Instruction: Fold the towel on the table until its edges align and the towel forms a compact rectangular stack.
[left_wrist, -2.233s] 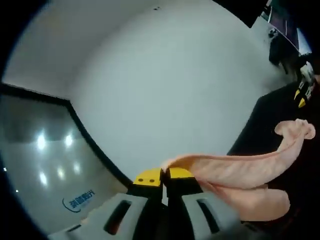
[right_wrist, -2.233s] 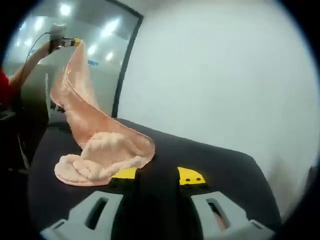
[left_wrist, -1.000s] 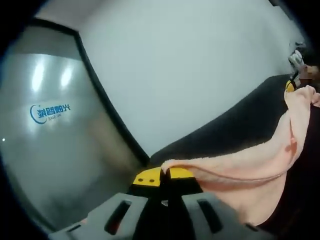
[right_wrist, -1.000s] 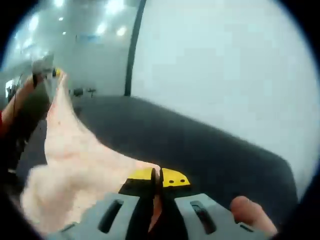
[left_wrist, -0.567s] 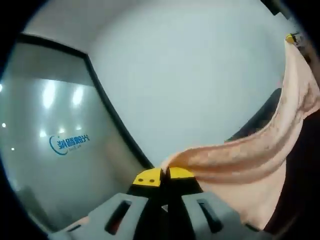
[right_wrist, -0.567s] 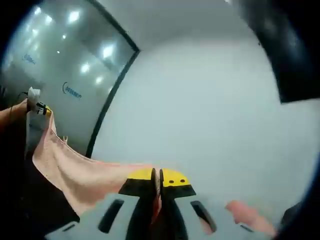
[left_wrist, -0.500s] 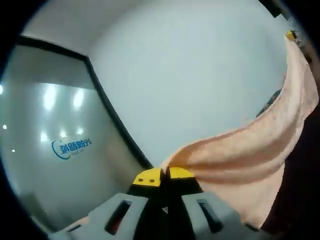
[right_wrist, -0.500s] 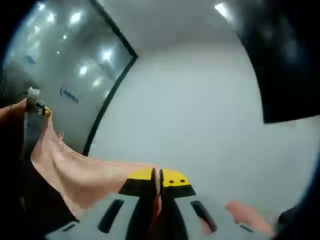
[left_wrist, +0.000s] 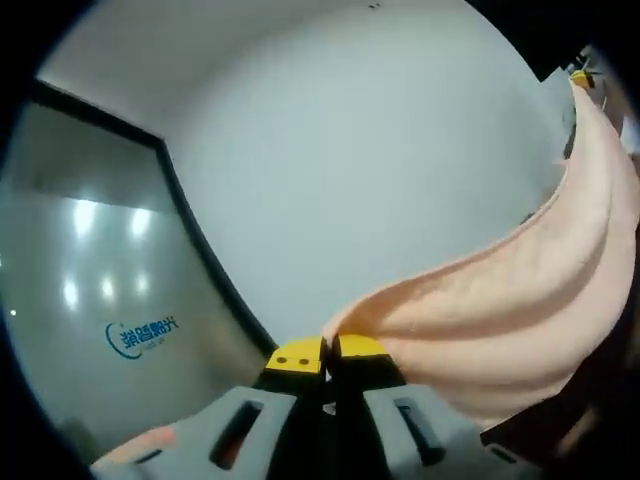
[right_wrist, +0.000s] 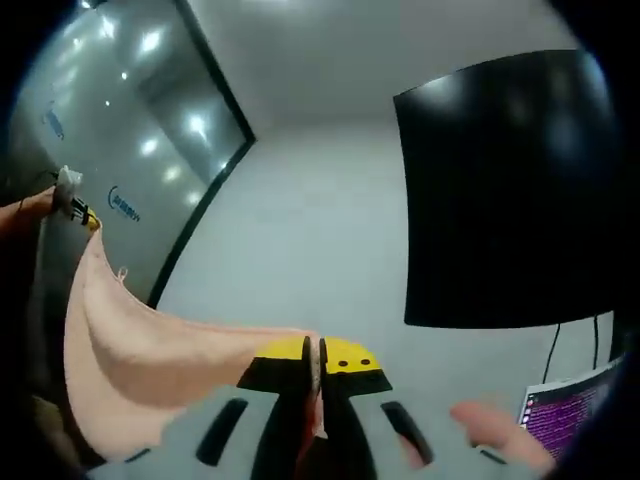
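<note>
The peach towel (left_wrist: 520, 310) hangs in the air, stretched between both grippers. My left gripper (left_wrist: 328, 352) is shut on one corner, and the cloth sweeps up to the right toward the other gripper (left_wrist: 580, 76). In the right gripper view my right gripper (right_wrist: 320, 354) is shut on the opposite corner; the towel (right_wrist: 130, 370) sags leftward and rises to the left gripper (right_wrist: 76, 205), held by a hand. The table is out of sight in both views.
A white wall (left_wrist: 380, 160) and a dark-framed glass partition (left_wrist: 100, 270) with a blue logo stand ahead. A large dark screen (right_wrist: 500, 190) hangs on the wall, with a lit monitor (right_wrist: 565, 410) at lower right. A thumb (right_wrist: 490, 425) rests by my right gripper.
My right gripper closed on the towel's free corner and lifted it off the table. Both grippers have since risen and tilted upward, so the towel now hangs spread between them.
</note>
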